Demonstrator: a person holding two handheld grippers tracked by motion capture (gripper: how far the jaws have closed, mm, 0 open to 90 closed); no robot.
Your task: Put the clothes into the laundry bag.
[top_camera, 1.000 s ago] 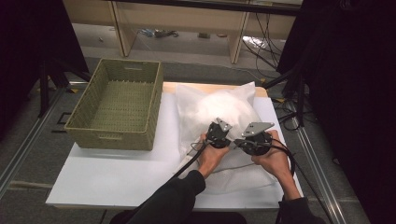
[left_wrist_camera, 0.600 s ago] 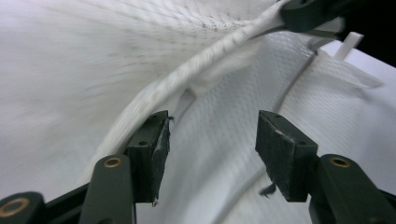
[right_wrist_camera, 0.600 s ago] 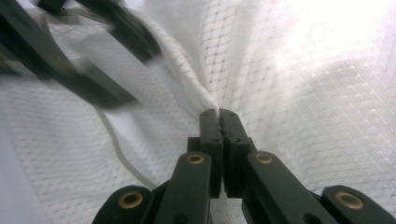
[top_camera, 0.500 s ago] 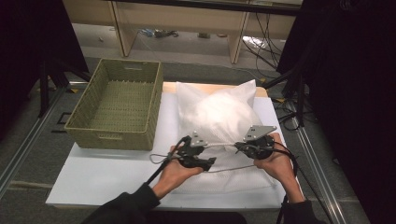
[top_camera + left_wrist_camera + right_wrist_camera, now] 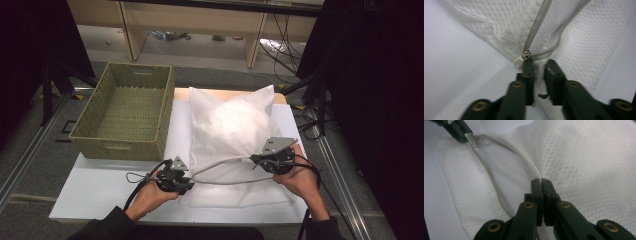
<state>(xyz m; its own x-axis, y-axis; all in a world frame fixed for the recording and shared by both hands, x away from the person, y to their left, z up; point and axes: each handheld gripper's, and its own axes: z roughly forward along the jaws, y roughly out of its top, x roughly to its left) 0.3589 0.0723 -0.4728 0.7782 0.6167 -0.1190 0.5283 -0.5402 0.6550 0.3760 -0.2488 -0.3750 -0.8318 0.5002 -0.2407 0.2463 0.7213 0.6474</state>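
The white mesh laundry bag point(image 5: 232, 145), stuffed with something soft and pale, lies on the white desk point(image 5: 100, 192), its zippered mouth along the near edge. That mouth gapes: the two halves of the grey zipper tape point(image 5: 220, 172) bow apart in a long loop between the two hands, so by the look of it the bag is unzipped almost from end to end. Judging from that, the opening is nearly finished; what remains is probably to spread the mouth and take out the contents, perhaps into the woven olive-green basket point(image 5: 125, 115) that stands empty at the far left of the desk, just beside the bag.

The small metal zipper slider point(image 5: 527, 54) sits at the near-left corner of the bag, right at the tips of the left tool point(image 5: 540, 65). Its jaws have just been closing and stand narrow, with white fabric of the bag's edge between them; whether the pads actually press it cannot be told. In the high view this left tool point(image 5: 186, 184) rests at the bag's near-left corner.

The right tool point(image 5: 541, 180) is clenched on the bag's edge where the zipper tape runs into its tips, anchoring the near-right end of the mouth. From above, the right tool point(image 5: 256, 161) lies on the bag's right side, well apart from the left one.
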